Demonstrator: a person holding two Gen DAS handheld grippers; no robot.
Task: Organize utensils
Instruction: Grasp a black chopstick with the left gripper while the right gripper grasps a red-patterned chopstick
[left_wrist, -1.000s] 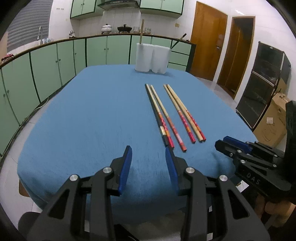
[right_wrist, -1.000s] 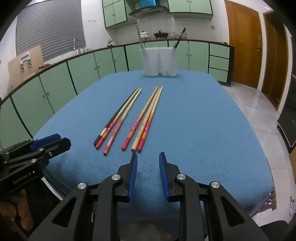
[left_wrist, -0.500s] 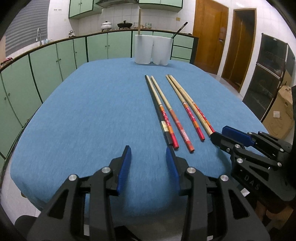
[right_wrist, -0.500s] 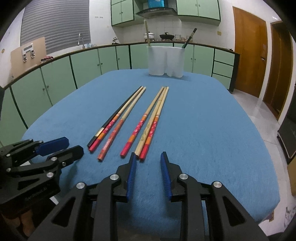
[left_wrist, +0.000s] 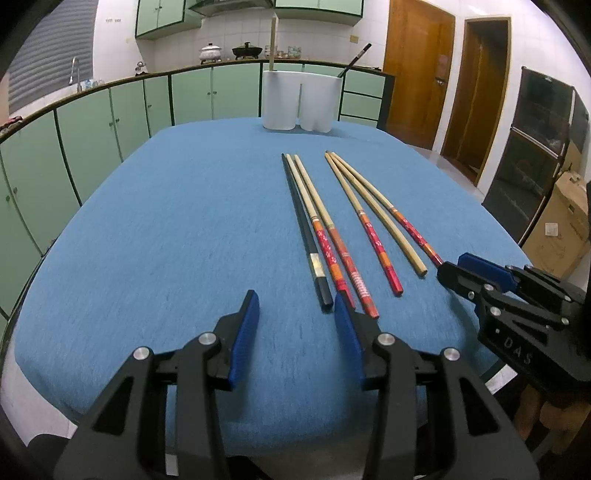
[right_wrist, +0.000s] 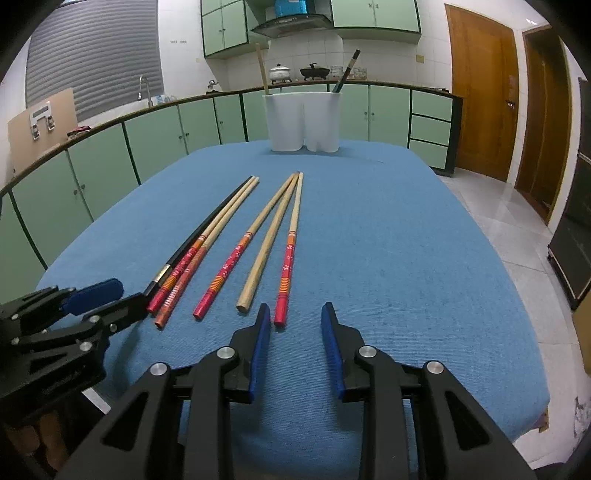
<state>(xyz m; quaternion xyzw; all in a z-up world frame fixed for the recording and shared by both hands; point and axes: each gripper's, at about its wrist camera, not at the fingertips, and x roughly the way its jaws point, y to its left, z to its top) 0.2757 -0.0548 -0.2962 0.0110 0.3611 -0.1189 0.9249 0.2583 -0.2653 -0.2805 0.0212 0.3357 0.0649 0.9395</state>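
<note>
**Six chopsticks on the table, both claws hovering at the near ends**

So here's my view. The table (left_wrist: 147, 229) has a blue cloth on it, and six chopsticks are laid out roughly parallel, pointing away from me toward the white holder (left_wrist: 301, 101) at the far edge. On the left is a group of three lying close together: the black chopstick (left_wrist: 304, 229) and two red-handled chopsticks (left_wrist: 334, 254) right beside it. To the right, a little apart, are three more: a red-handled one, the plain bamboo chopstick (right_wrist: 267, 245), and the rightmost red-handled chopstick (right_wrist: 288, 262).

My left claw (left_wrist: 295, 325) is partly open with nothing between its pads, just bare cloth. Its right pad sits at the near ends of the left group, and I can't tell if it touches them.

My right claw (right_wrist: 293, 332) is narrower, also empty, and the near tip of the rightmost chopstick lies just ahead of its left pad.

The holder already has a light stick standing in its left half and a dark one leaning out of its right half.
</note>
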